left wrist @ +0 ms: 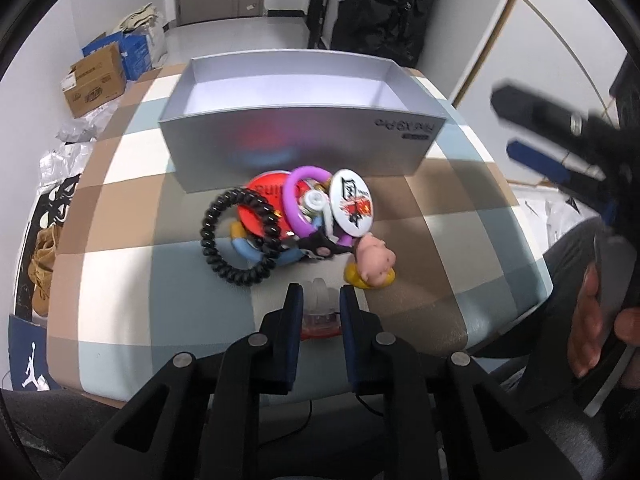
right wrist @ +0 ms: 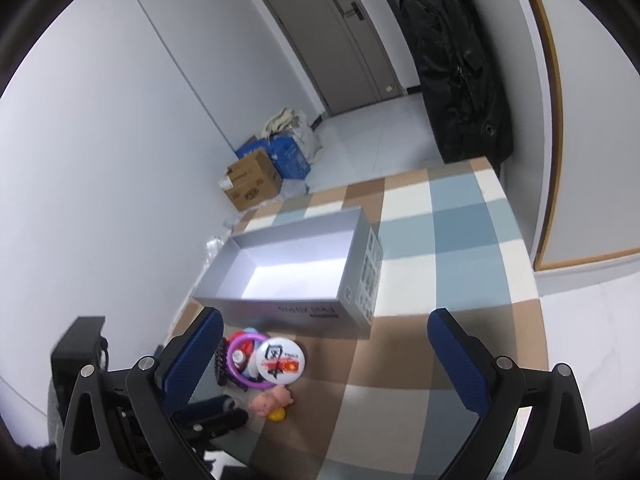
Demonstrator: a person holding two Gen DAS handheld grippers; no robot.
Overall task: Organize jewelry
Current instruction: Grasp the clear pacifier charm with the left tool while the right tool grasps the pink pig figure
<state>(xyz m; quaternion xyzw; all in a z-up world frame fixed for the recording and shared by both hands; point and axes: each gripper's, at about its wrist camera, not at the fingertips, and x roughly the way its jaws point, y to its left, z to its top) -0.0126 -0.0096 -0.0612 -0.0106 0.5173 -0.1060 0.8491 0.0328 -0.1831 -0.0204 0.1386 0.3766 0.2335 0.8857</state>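
A pile of trinkets lies on the checked table in front of an open grey box [left wrist: 296, 148]: a black coil hair tie [left wrist: 236, 240], a purple ring [left wrist: 298, 200], a round white badge [left wrist: 352, 208], a red disc [left wrist: 264, 204] and a pink pig figure [left wrist: 376, 260]. My left gripper [left wrist: 320, 300] is shut on a clear plastic piece with a red base [left wrist: 318, 312], just before the pile. My right gripper [right wrist: 324, 344] is open and empty, held above the table to the right of the pile [right wrist: 264, 360]. The grey box [right wrist: 288, 312] also shows in the right wrist view, its inside bare.
Checked tablecloth [left wrist: 460, 240] covers the table; its front edge is close below my left gripper. Cardboard and blue boxes [right wrist: 260, 176] sit on the floor by the far wall. A black bag [right wrist: 456, 64] hangs at the right. A door stands behind.
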